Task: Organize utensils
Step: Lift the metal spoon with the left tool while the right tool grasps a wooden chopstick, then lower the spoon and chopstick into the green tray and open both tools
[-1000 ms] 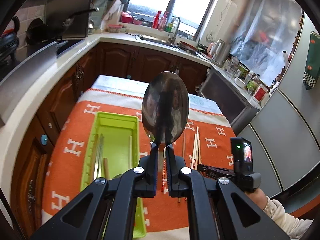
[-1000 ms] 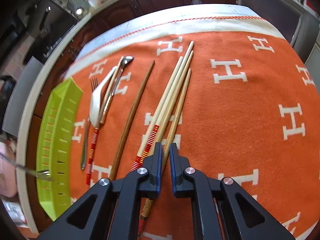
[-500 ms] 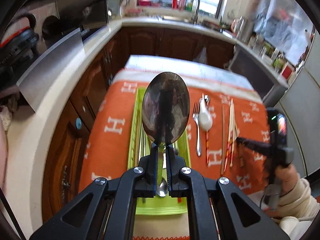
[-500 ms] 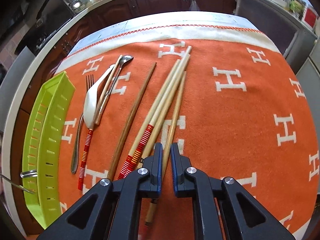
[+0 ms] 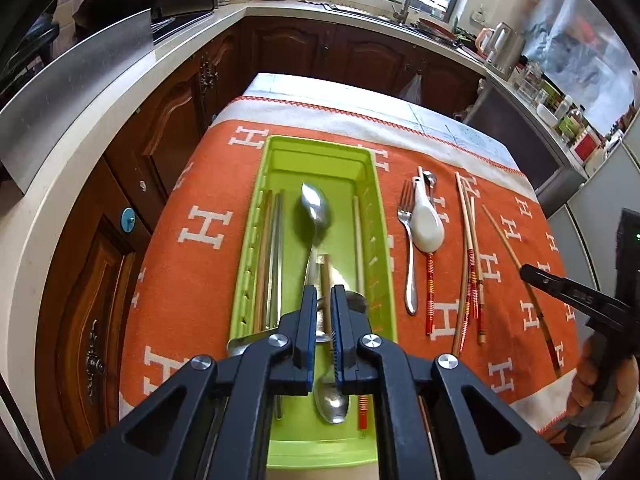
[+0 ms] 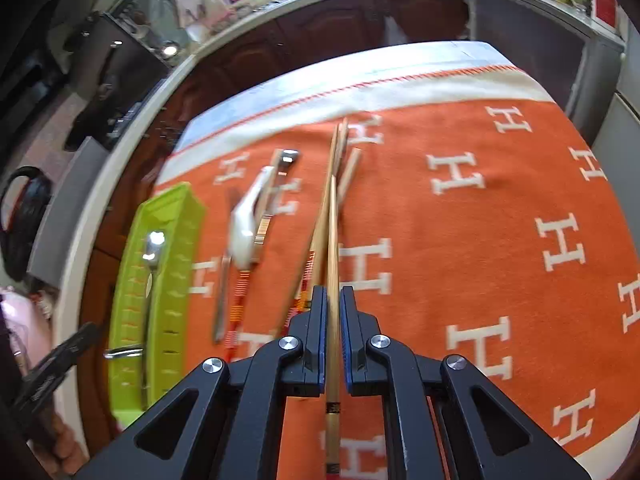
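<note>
Our left claw [image 5: 321, 312] hangs over the green tray [image 5: 372, 184], its fingers slightly parted and gripping nothing. The metal spoon [image 5: 316, 216] lies loose in the tray, bowl toward the far end, among chopsticks and another spoon. Our right claw [image 6: 332, 320] is clenched on a wooden chopstick [image 6: 331, 232], which points forward over the orange cloth [image 6: 480, 240] covering the surface. Between tray and right claw, a fork [image 5: 407, 240], a white ceramic spoon [image 5: 427, 226] and more chopsticks [image 5: 470, 256] lie on the cloth, well apart from the tray.
</note>
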`<act>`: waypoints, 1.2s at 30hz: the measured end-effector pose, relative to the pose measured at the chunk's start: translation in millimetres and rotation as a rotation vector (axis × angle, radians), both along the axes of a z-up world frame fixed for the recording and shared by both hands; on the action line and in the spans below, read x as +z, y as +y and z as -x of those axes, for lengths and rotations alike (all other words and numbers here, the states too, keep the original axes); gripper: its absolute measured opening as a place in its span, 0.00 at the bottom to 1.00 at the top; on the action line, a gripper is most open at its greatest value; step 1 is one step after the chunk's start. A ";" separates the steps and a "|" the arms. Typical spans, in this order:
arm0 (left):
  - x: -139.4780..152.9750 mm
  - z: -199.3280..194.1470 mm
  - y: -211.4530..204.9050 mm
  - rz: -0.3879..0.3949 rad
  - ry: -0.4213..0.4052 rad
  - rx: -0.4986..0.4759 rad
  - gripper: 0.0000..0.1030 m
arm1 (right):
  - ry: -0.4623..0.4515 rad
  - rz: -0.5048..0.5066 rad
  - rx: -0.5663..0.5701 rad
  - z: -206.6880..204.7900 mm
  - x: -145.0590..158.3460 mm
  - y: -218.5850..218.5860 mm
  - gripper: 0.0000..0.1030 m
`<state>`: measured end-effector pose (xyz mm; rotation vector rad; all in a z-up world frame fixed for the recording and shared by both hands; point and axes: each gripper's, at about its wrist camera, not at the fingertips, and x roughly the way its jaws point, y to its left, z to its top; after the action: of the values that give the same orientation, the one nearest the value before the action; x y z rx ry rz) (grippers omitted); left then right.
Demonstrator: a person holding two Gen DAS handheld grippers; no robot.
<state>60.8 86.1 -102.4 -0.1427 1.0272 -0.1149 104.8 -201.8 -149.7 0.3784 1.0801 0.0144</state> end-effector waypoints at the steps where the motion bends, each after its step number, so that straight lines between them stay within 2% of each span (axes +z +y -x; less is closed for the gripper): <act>1: 0.2 -0.5 2.2 -0.001 0.001 0.010 0.08 | -0.007 -0.009 0.009 0.7 5.1 3.7 0.05; 5: 0.1 -0.8 18.6 0.017 0.003 0.061 0.09 | -0.028 -0.044 0.042 0.9 23.6 23.4 0.05; 11: 4.2 1.8 31.4 -0.001 -0.025 0.086 0.09 | -0.026 -0.123 0.125 -7.0 47.8 68.1 0.05; 13: 6.5 2.2 34.9 -0.005 -0.036 0.091 0.12 | -0.012 -0.145 0.158 -14.0 52.3 87.6 0.05; 14: 7.7 2.6 36.8 -0.009 -0.040 0.097 0.15 | -0.004 -0.154 0.173 -17.9 53.8 98.2 0.05; 18: 11.0 4.5 46.7 -0.014 -0.042 0.131 0.55 | 0.026 -0.149 0.212 -34.2 54.7 141.9 0.05; 19: 11.6 5.3 50.0 -0.015 -0.041 0.143 0.58 | 0.039 -0.148 0.215 -38.5 52.6 151.7 0.05; 21: 12.6 7.1 57.4 -0.028 -0.049 0.167 0.58 | 0.068 -0.150 0.209 -46.7 44.8 165.6 0.06; 24: 10.5 8.8 65.7 -0.043 -0.042 0.198 0.67 | 0.113 -0.142 0.199 -59.5 29.5 181.5 0.06; 26: 8.5 9.3 72.7 -0.035 -0.035 0.214 0.69 | 0.138 -0.159 0.202 -63.5 21.7 186.7 0.06; 36: 2.6 9.5 69.4 -0.037 -0.024 0.211 0.70 | 0.135 -0.131 0.219 -60.7 15.2 186.2 0.07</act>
<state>51.2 155.6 -99.8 -0.2147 0.9833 0.0939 165.5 -15.7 -134.6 0.3811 1.2541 0.2580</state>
